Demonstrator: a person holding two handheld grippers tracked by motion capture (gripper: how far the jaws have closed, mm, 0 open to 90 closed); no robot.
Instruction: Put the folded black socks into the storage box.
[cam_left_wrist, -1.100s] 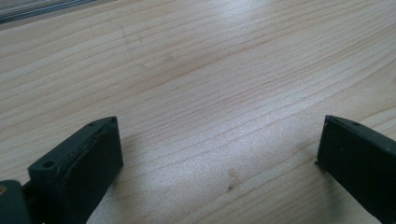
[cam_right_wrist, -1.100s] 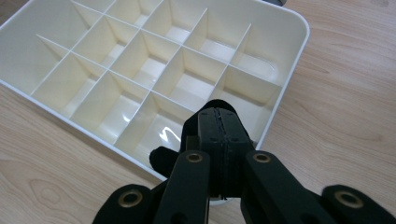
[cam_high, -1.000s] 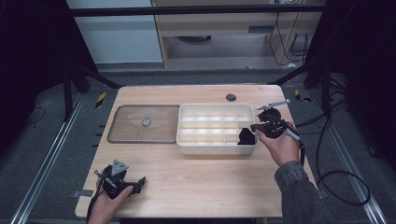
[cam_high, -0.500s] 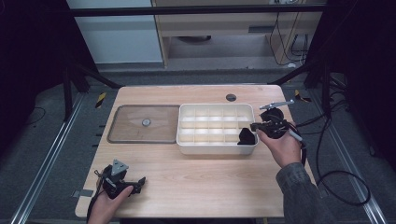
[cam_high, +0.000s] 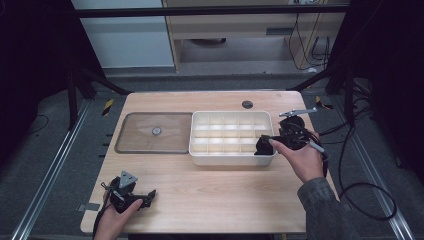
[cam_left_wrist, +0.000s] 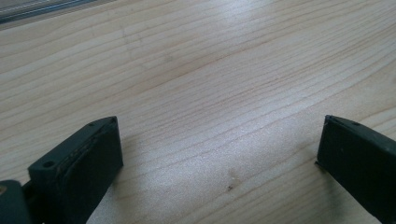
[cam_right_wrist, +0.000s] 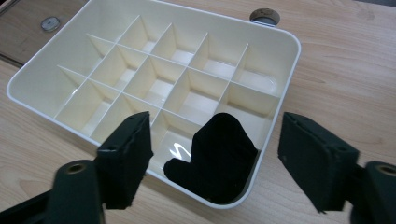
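Pale wood makes up the rectangular worktop (cam_high: 215, 195), whose near half lies bare between the two hands, while the cream plastic divided tray (cam_high: 200, 150) sits toward the far right and the flat clear-lidded brown panel with a small round knob (cam_high: 145, 140) lies just beside the tray's left wall. A small dark round grommet (cam_high: 247, 104) is set into the worktop beyond the tray, near the far edge. The black soft fabric piece (cam_right_wrist: 217, 156) rests in the tray's near right corner compartment; in the right gripper view it leans against the compartment's outer wall, its rounded top standing higher than the wall and a narrower lobe spreading along the floor toward the neighbouring cell, so its long axis runs roughly upright with a slight tilt. It looks matte, deep black and velvety, without markings. The right claw (cam_right_wrist: 215, 158) hovers just over that corner with its jaws on either side of the piece; they have just been opening and stand wide, the pads clear of the fabric. The left claw (cam_left_wrist: 219, 154) sits low at the near left corner of the worktop, close to its front edge, jaws spread wide over bare wood with nothing between them.
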